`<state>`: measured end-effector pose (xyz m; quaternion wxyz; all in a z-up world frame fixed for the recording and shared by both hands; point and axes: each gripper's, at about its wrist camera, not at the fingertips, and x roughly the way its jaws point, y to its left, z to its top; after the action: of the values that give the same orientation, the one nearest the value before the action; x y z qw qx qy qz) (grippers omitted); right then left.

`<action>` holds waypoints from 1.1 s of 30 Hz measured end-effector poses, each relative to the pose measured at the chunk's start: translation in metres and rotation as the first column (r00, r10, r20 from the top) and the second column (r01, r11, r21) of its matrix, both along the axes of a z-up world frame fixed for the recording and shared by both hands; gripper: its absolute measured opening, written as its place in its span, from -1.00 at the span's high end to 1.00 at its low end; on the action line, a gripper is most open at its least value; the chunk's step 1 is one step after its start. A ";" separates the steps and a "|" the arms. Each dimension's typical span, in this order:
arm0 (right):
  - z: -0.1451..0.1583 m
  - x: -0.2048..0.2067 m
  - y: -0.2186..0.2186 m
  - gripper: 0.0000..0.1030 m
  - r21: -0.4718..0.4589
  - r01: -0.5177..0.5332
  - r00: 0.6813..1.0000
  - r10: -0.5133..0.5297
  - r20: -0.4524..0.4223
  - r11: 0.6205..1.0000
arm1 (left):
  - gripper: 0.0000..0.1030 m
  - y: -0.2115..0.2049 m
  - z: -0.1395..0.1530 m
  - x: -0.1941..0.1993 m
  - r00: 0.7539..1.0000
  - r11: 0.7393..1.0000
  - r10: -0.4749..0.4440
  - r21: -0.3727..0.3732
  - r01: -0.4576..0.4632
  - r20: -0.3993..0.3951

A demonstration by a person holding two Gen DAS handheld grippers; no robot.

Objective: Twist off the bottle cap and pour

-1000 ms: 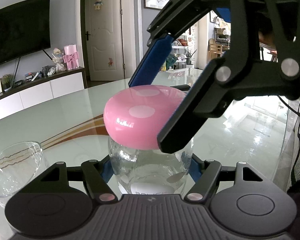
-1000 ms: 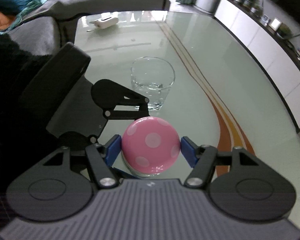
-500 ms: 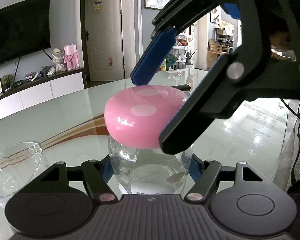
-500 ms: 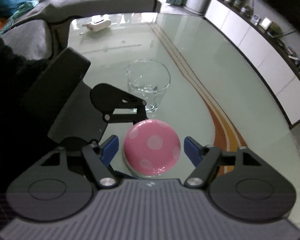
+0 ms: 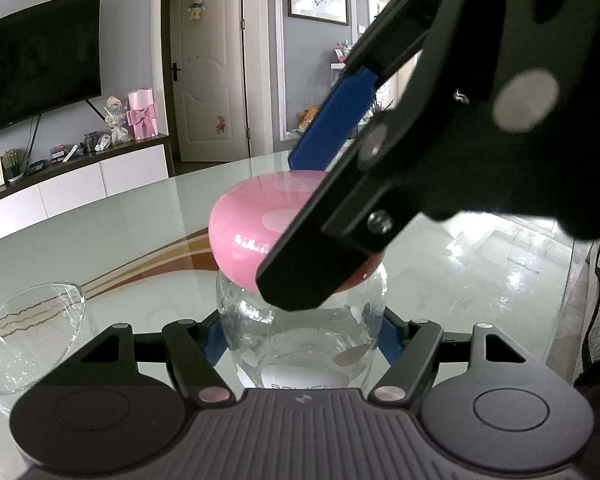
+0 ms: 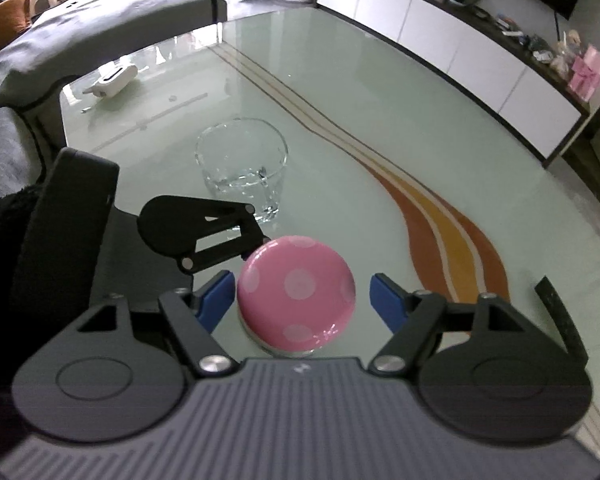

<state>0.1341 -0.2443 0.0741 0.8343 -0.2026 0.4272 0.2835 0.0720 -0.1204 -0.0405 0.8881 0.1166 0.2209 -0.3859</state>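
Okay, left wrist: my left gripper [image 5: 300, 340] clamps the clear bottle [image 5: 300, 332], pink cap [image 5: 256, 232] on top, glass [image 5: 28, 336] at 9 o'clock. Right wrist: my right gripper [image 6: 302, 300] is spread wide around the cap [image 6: 296, 292], pads apart from it; glass [image 6: 242, 168] at 12 o'clock.

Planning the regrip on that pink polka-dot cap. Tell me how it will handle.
The pink cap looks glossy and domed, so the right gripper may slip on it. It probably feels rigid. The left gripper clamps the clear bottle, which should resist twisting.
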 end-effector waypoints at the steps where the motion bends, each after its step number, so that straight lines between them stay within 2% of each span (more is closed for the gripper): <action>1: 0.000 0.000 0.000 -0.44 0.004 0.008 1.000 -0.008 -0.002 1.000 | -0.44 0.000 0.000 0.000 1.000 1.000 0.000 0.000 0.000 0.000; 11: -0.001 -0.003 0.006 -0.27 -0.009 0.020 1.000 -0.020 -0.002 1.000 | -0.44 0.000 0.000 0.000 1.000 1.000 0.000 0.000 0.000 -0.001; 33: -0.001 -0.006 0.005 -0.27 -0.034 -0.018 1.000 0.018 0.018 0.999 | -0.46 0.002 0.003 0.002 1.000 1.000 0.001 -0.003 -0.001 -0.002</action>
<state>0.1277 -0.2388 0.0732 0.8320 -0.2230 0.4226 0.2818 0.0738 -0.1182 -0.0376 0.8882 0.1147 0.2213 -0.3859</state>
